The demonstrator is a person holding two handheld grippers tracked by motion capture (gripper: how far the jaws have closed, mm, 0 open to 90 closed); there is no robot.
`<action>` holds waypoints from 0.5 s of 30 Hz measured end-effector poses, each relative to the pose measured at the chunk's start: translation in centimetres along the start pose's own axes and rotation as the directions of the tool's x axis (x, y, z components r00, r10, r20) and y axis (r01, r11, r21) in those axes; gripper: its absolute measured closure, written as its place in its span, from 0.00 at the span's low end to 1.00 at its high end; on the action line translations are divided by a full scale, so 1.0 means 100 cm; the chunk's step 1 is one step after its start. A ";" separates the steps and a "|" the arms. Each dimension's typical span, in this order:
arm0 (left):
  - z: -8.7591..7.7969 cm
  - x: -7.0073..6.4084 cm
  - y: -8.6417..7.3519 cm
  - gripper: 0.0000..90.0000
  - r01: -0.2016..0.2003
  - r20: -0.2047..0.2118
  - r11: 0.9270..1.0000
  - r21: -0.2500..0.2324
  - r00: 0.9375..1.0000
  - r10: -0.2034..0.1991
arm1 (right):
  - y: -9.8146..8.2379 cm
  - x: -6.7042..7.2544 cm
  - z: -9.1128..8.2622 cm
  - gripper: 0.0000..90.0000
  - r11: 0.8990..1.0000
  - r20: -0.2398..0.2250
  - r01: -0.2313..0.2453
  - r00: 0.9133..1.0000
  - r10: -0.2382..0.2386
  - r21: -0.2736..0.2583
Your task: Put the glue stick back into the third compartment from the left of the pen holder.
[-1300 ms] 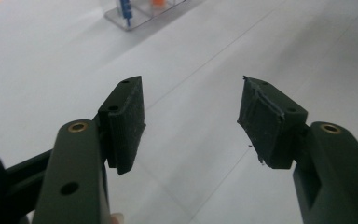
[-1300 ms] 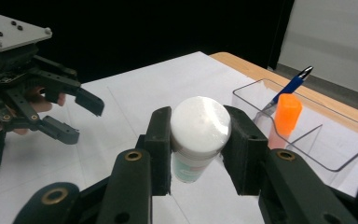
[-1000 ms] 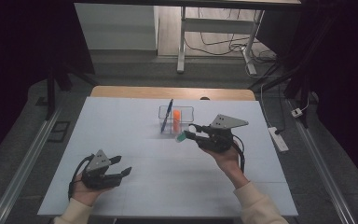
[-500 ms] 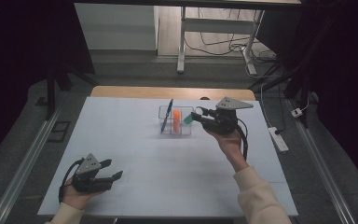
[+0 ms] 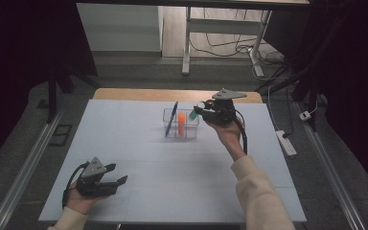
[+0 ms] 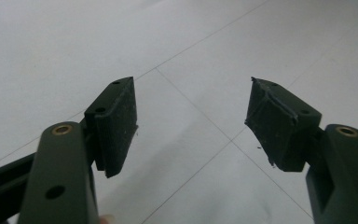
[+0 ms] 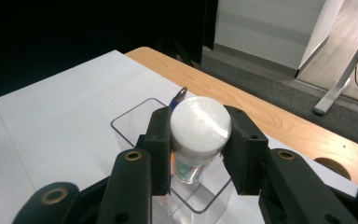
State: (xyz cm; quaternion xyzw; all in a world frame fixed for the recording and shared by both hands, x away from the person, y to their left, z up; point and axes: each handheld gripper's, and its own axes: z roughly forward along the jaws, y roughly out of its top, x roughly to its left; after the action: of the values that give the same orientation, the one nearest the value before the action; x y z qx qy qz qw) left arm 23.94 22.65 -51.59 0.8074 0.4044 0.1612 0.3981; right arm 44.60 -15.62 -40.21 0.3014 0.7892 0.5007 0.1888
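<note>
Over the clear bin [image 5: 181, 130], right claw [image 5: 197, 109] grips marker [image 5: 193, 115]

1. The white table [image 5: 139, 143] is lying bare and wide between the left gripper [image 5: 117, 181] and the clear box [image 5: 180, 130].
2. A blue pen [image 5: 171, 119] and an orange marker [image 5: 181, 120] are standing up inside that box, crowding its opening.
3. The right gripper [image 5: 197, 109] is hanging over the box's right end, blocking that side.
</note>
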 end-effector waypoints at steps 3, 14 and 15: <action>0.001 0.000 0.000 0.37 -0.002 0.001 1.000 0.005 1.000 0.002 | -0.003 -0.002 0.007 0.71 1.000 0.014 0.001 1.000 -0.001 0.014; 0.001 0.001 -0.001 0.37 0.000 -0.001 1.000 0.006 1.000 0.000 | -0.008 -0.004 0.004 0.52 1.000 0.025 -0.017 1.000 0.017 0.005; 0.001 0.001 -0.001 0.37 -0.001 -0.001 1.000 0.006 1.000 0.001 | -0.009 -0.003 0.001 0.52 1.000 0.020 -0.011 1.000 0.011 0.001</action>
State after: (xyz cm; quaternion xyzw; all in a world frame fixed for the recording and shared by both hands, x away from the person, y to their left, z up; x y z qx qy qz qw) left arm 24.02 22.67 -51.73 0.8087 0.4049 0.1604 0.3954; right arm 44.68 -16.04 -41.09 0.3111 0.7858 0.4981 0.1937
